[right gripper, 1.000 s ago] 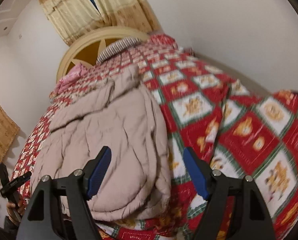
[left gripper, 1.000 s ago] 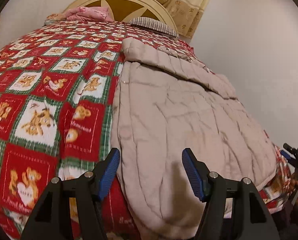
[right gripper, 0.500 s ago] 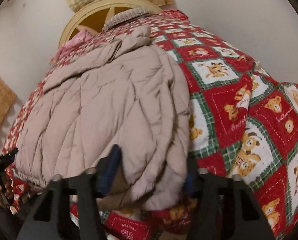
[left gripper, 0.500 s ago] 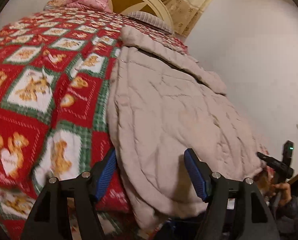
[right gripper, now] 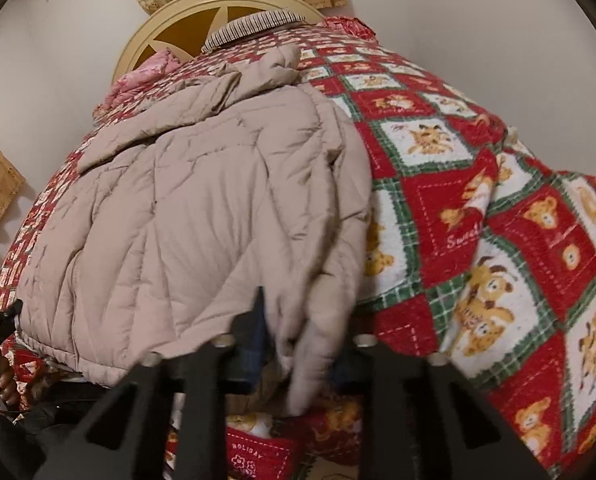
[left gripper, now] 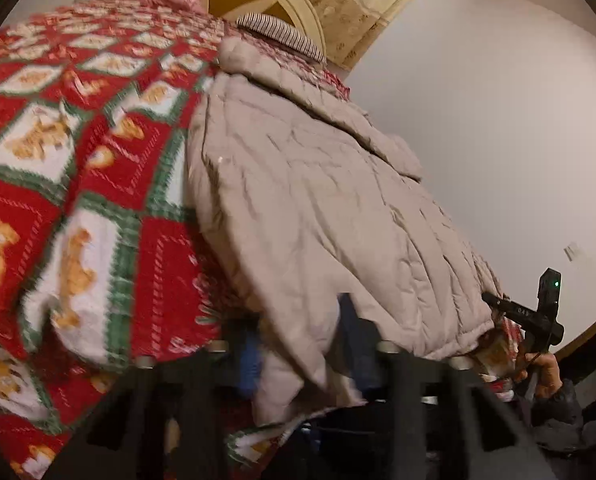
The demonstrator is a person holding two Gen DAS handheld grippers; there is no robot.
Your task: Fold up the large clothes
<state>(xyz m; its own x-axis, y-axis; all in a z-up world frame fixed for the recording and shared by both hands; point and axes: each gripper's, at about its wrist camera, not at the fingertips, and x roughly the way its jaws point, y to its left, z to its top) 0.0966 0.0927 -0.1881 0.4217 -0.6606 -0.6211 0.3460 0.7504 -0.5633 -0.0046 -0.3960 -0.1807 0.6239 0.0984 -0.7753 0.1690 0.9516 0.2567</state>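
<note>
Both grippers point down at the foot of the bed. The left gripper [left gripper: 302,356] has just been closing and pinches the near hem of the beige quilted coat [left gripper: 314,200]; the right gripper [right gripper: 298,352], also just closing, clamps the same hem at its other corner. The coat lies spread flat on a red teddy-bear blanket [right gripper: 478,220]. A striped pillow [right gripper: 254,26] sits by the headboard [right gripper: 202,20].

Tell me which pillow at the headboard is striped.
The striped pillow lies before the headboard, on the side nearer the curtain. The other pillow is pink and has no stripes.
</note>
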